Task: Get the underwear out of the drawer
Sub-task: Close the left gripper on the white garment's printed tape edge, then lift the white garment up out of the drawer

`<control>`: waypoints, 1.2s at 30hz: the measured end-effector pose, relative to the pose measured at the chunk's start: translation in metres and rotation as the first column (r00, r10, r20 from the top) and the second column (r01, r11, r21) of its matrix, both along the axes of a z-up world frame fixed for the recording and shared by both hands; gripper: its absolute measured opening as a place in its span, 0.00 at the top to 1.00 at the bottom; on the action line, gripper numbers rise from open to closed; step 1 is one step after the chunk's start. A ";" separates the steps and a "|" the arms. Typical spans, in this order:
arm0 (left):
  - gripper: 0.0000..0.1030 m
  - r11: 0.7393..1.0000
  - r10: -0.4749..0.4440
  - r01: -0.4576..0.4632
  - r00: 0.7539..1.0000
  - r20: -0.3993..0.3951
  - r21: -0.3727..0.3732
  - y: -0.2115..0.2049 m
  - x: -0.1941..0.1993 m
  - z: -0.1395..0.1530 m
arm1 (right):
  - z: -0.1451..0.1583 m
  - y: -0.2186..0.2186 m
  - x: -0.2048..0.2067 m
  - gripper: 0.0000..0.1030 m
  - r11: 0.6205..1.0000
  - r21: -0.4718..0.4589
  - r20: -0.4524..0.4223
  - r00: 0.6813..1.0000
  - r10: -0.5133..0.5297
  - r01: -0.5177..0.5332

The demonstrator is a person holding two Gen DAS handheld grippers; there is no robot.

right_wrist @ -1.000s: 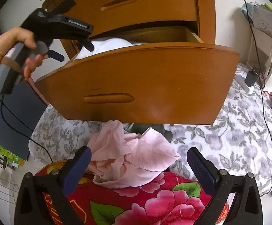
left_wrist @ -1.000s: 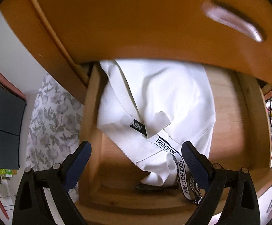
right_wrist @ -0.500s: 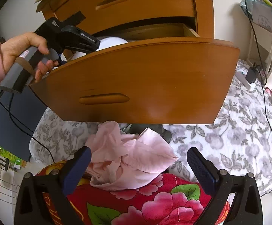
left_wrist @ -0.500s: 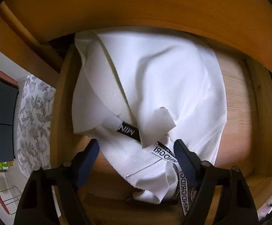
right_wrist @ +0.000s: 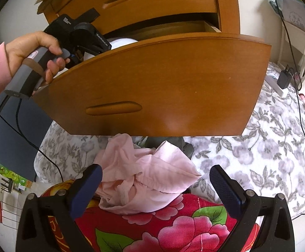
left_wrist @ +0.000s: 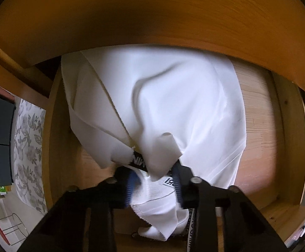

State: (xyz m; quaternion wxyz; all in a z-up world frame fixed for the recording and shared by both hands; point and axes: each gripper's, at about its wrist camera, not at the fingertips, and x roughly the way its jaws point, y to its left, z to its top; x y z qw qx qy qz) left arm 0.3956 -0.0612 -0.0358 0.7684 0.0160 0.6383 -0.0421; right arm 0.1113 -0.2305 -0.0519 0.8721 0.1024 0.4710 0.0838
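Inside the open drawer (left_wrist: 255, 113), the left gripper (left_wrist: 154, 180) fingers have just closed on soft, light white underwear (left_wrist: 173, 105) at its near waistband, while the right gripper (right_wrist: 155, 185) fingers stand apart.

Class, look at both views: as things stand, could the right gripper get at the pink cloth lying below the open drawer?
Probably yes. The right gripper is open, empty and aimed at the pink cloth, which lies uncovered beneath the drawer.

The left wrist view looks steeply down, close inside the open orange-brown wooden drawer (left_wrist: 257, 126); the right wrist view faces that drawer's front (right_wrist: 152, 79) from farther back.
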 end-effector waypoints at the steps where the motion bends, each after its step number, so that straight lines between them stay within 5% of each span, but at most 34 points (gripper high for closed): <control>1: 0.76 1.000 -0.003 0.003 1.000 0.004 -0.003 0.000 0.000 0.001 | 0.000 0.000 0.000 0.00 1.000 0.000 -0.001 1.000 0.000 0.000; 13: 0.94 0.998 -0.029 0.036 0.993 0.119 -0.054 0.013 -0.030 0.029 | 0.005 -0.001 -0.005 0.00 1.000 -0.005 0.012 1.000 -0.006 0.006; 24: 0.94 0.990 -0.033 0.061 0.978 0.207 -0.129 0.021 -0.073 0.071 | 0.014 0.004 -0.011 0.00 1.000 -0.015 0.032 0.999 -0.002 0.003; 36: 0.94 0.962 0.024 0.088 0.916 0.401 -0.259 0.028 -0.095 0.148 | 0.026 0.006 -0.019 0.00 1.000 -0.024 0.055 0.998 -0.006 0.008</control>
